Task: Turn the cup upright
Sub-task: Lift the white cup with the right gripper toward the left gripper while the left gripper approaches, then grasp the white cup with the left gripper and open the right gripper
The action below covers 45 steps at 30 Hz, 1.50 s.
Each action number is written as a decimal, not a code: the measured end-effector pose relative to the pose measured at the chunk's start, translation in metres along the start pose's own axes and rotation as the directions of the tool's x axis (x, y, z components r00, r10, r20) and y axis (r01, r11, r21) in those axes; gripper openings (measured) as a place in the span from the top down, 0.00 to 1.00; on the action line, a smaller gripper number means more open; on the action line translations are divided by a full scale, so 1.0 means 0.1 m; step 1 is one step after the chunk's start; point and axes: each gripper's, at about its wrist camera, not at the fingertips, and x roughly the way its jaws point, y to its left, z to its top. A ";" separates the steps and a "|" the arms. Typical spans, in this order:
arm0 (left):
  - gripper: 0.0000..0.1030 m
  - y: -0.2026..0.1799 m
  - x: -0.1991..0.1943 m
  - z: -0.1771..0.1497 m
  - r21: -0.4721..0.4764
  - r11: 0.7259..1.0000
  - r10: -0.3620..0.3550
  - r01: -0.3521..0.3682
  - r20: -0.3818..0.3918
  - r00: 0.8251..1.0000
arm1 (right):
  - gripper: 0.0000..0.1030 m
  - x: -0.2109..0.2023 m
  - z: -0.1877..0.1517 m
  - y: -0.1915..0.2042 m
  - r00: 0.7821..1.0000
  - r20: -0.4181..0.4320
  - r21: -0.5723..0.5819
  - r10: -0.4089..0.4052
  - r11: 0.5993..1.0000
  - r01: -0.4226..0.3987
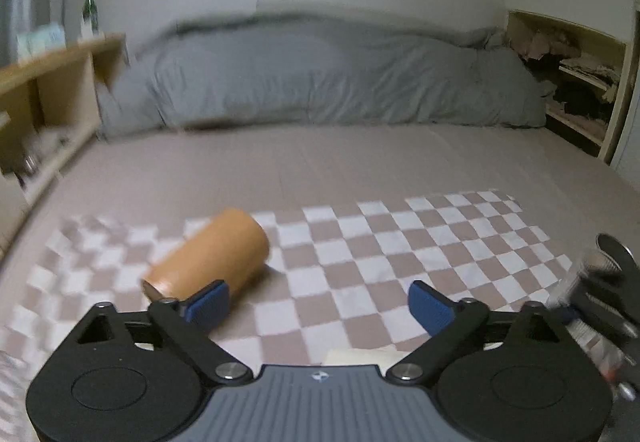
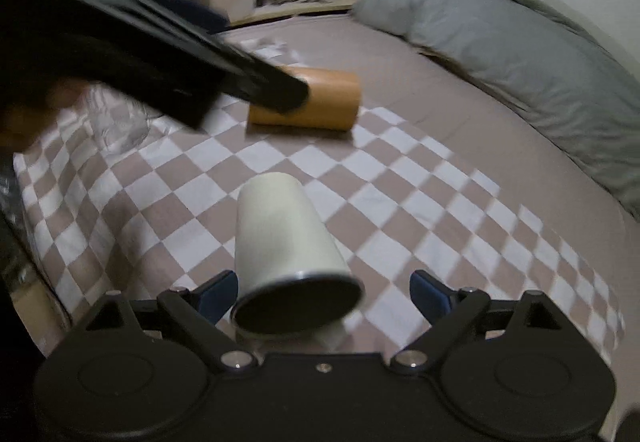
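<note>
An orange-brown cup [image 1: 212,256] lies on its side on the checkered cloth [image 1: 360,266], just ahead of my left gripper's left finger. My left gripper [image 1: 320,308] is open and empty, the cup left of the gap. The cup also shows in the right wrist view [image 2: 324,100], partly hidden by the left gripper's body [image 2: 160,58]. A white cup [image 2: 284,242] lies on its side, dark mouth toward the camera, between the open fingers of my right gripper [image 2: 324,298], not gripped.
The cloth [image 2: 400,202] lies on a bed with a grey duvet [image 1: 320,78] at the back. A wooden shelf unit [image 1: 52,98] with a green bottle [image 1: 90,8] stands left. An open cupboard [image 1: 576,82] stands right.
</note>
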 end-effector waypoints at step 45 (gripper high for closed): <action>0.23 -0.01 0.21 -0.46 0.136 0.991 0.047 -0.008 -0.280 0.959 | 0.92 0.41 -0.17 -0.41 1.000 0.001 0.265 -0.009 0.964 0.009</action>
